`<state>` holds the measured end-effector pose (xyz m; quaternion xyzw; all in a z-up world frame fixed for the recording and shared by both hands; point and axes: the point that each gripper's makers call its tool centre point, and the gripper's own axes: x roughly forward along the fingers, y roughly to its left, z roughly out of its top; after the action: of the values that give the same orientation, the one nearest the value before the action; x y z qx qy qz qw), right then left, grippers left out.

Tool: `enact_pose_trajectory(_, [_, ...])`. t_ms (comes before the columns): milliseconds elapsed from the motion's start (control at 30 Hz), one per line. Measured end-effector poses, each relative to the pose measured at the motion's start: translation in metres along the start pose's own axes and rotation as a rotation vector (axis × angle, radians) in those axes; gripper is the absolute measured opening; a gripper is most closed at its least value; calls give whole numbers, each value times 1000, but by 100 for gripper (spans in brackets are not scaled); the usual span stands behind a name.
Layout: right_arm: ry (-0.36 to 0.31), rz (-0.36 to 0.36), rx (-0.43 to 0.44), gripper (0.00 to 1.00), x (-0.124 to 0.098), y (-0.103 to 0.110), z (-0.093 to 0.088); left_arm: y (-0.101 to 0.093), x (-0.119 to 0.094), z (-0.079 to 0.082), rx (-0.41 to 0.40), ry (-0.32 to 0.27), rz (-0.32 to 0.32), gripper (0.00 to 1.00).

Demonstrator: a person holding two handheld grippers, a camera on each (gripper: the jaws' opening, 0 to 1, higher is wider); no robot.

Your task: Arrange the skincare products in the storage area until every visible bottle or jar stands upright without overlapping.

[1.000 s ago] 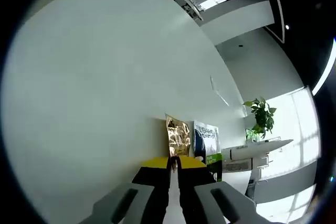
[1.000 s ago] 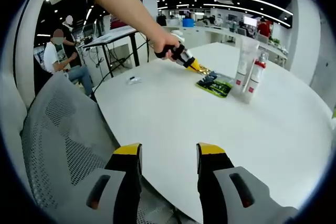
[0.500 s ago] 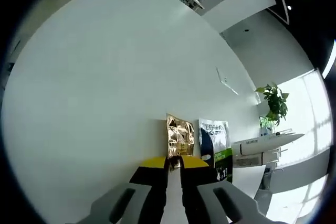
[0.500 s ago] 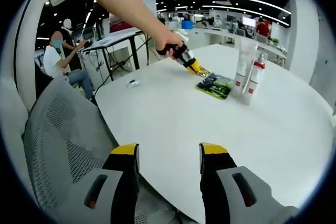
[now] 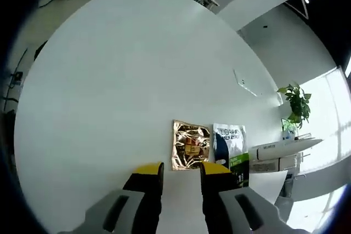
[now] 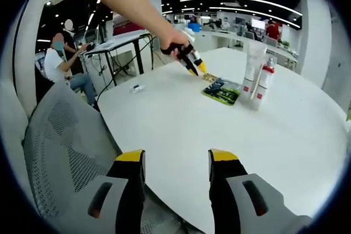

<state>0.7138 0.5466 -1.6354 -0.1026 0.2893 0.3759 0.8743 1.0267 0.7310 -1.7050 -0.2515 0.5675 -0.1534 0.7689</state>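
On the white table [image 5: 109,80], both claws gape empty, the left claw [image 5: 181,169] near a gold sachet [image 5: 189,145].

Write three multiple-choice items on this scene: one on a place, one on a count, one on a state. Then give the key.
1. Where does the gold sachet lie?
A. beside the green-and-black sachet
B. on the chair
C. in a jaw grip

2. How many containers stand upright by the sachets?
A. none
B. two
C. five

3. How is the left gripper?
A. shut on a sachet
B. open
C. shut on a tube

Key: 1 A, both flat on the table; 2 B, white tube and red-capped bottle; 3 B, jaws apart, sachet beyond them.
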Motion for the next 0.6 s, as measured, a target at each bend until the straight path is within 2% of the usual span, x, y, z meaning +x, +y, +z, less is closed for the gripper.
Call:
enact_pose_trajectory(100, [-2,1,-3,43,0,0,0,6,-10,-5,31,1,30,34])
enact_pose_trajectory(167, [-2,3,-4,43,0,1,0,12,-17,-8,93,3,55,37])
enact_pose_trajectory(267, [-6,3,-8,43,0,1,1,13,-32,-20,172,-5,80,46])
enact_pose_trajectory(333, [-5,3,-9,42,0,1,1,13,-39,-28,203,-4,81,48])
enact_pose_trajectory(367, [-7,4,-10,42,0,1,1,12,-43,-37,246,8,71,49])
enact_pose_trajectory(433, [-9,5,-12,42,0,1,2,17,-51,-53,283,32,99,55])
enact_pose_trajectory(500, [-13,7,-14,42,-1,1,3,19,-58,-67,367,14,112,61])
enact_pose_trajectory(600, [-16,8,-17,43,-1,1,3,27,-69,-92,406,33,145,64])
